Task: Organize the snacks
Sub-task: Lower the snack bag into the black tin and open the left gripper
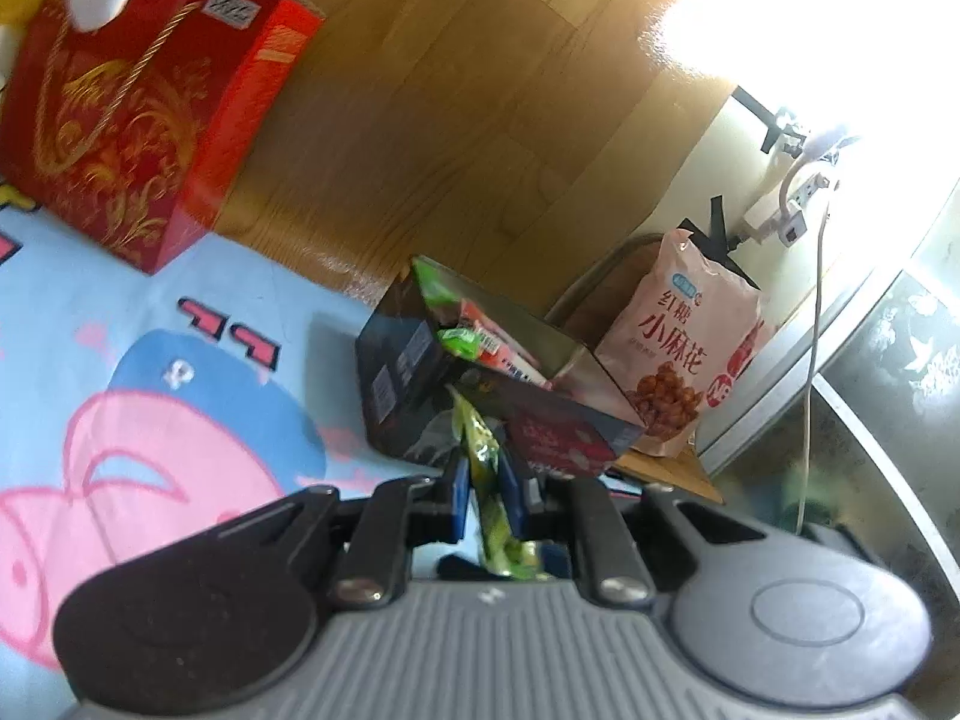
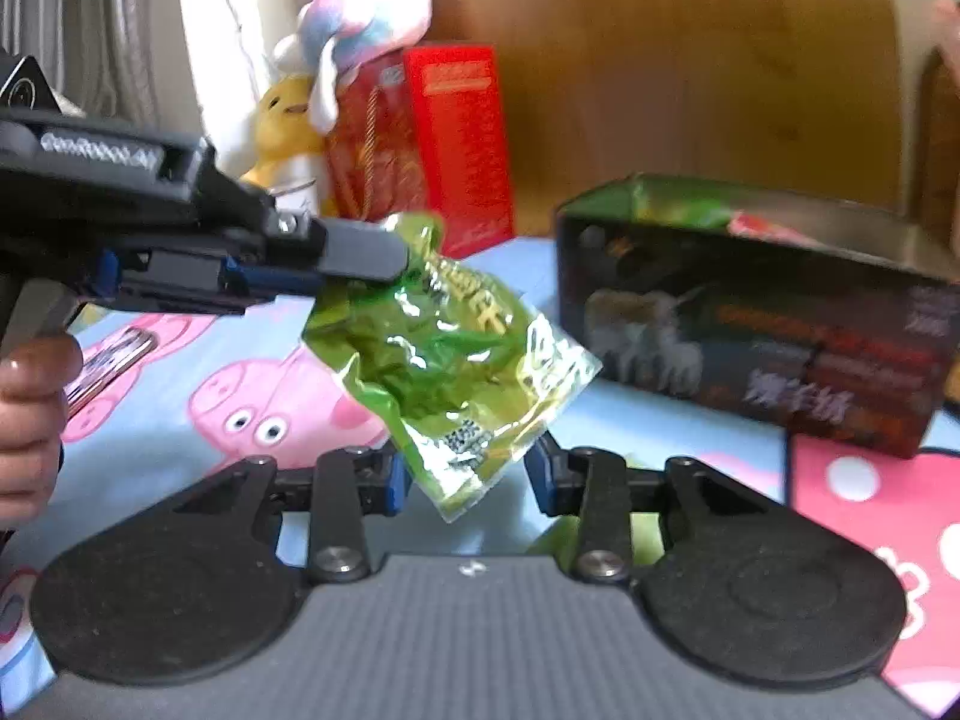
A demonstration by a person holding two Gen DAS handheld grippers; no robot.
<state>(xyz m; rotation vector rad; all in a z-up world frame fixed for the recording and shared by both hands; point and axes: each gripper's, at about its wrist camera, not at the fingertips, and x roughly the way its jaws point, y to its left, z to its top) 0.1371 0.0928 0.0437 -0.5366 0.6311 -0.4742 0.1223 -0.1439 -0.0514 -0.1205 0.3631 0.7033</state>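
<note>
A green snack packet (image 2: 450, 360) hangs in mid-air above a cartoon-print sheet (image 2: 180, 372), pinched at its top corner by the left tongs (image 2: 396, 252), which reach in from the left of the right wrist view and are clamped tight on the foil. A hand (image 2: 30, 408) grips the handle of that tool at the far left edge. In the left wrist view the same packet (image 1: 489, 480) stands on edge between the closed fingers of the left tongs (image 1: 489, 498).

The right tongs (image 2: 468, 474) sit below, their blue-padded fingers to either side of the packet's lower end; the left pad lies against the foil, while whether the right pad touches it cannot be told from the blurred picture.

To the right and farther off, an open dark box (image 2: 750, 324) rests on the sheet with green and red snack packets (image 1: 474, 330) inside. Beyond the box a pink snack bag (image 1: 684, 354) stands upright near a wall and a white cable (image 1: 813, 330). At the far left, a red gift box (image 1: 138, 120) with gold ornament stands at the sheet's edge against the wooden floor (image 1: 480, 90), with a pastel plush toy (image 2: 360, 18) on top and a yellow plush toy (image 2: 285, 126) beside it.
</note>
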